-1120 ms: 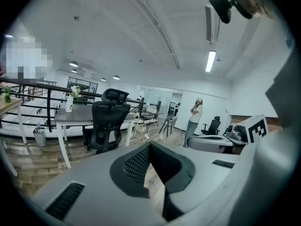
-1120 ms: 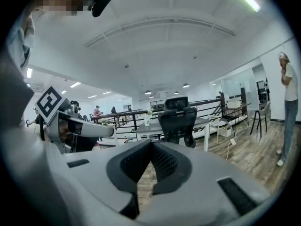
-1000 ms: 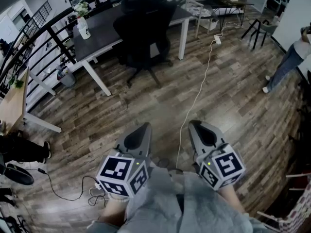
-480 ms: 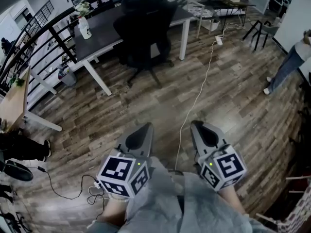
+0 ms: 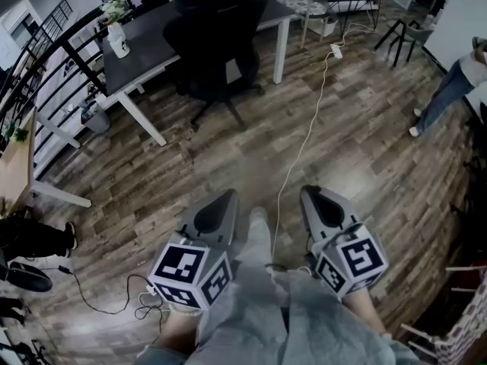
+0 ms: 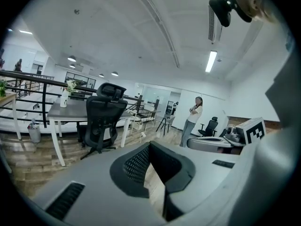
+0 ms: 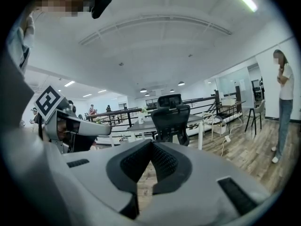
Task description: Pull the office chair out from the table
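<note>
Tools nearest: left tool and right tool are both closed and empty, side by side above the wooden floor. Well beyond them, the black office chair stands pushed in at the dark surface.

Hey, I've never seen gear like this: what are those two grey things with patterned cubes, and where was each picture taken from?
No robot here: a person holds a two-jaw tool in each hand, the left gripper and the right gripper. The patterned cubes are part of them. One picture comes from a camera on the person's head, looking down at the wooden floor; the other two come from cameras riding on each gripper, looking along its jaws. Both pairs of jaws are closed on nothing. Ahead stands a black office chair, pushed in at a dark table that carries a white vase. A white cable runs across the floor.
</note>
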A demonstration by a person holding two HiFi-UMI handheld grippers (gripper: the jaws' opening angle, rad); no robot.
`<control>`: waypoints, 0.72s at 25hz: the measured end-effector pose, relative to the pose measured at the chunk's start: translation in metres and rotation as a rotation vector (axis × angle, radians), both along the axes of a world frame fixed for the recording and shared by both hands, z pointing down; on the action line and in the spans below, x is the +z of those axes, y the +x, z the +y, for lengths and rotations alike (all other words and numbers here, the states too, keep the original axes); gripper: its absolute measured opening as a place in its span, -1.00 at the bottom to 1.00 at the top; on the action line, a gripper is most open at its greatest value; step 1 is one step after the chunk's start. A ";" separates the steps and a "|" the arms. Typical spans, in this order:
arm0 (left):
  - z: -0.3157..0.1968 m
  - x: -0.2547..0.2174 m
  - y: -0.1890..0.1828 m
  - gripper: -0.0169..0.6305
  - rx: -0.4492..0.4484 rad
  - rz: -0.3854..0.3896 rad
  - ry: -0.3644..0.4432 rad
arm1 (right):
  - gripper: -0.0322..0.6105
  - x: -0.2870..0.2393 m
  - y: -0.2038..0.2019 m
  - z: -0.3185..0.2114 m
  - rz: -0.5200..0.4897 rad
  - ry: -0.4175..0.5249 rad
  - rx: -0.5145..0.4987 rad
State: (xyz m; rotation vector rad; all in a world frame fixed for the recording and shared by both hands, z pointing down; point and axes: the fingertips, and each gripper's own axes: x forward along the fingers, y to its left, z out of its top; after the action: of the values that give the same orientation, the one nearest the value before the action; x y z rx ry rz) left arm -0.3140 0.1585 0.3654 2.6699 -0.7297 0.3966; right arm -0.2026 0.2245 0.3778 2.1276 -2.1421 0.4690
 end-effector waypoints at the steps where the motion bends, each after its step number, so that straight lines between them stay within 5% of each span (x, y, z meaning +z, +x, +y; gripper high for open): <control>1: -0.005 0.002 0.006 -0.91 0.006 0.001 -0.004 | -0.89 0.002 0.005 -0.003 0.000 -0.006 0.005; 18: -0.161 -0.009 0.142 -0.91 0.071 0.033 -0.018 | -0.89 -0.013 0.131 -0.148 0.021 -0.005 0.051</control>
State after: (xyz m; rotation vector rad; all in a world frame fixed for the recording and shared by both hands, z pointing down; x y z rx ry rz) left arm -0.1724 -0.0026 0.3567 2.6844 -0.6198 0.3748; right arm -0.0715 0.0761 0.3643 2.1789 -2.0780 0.4532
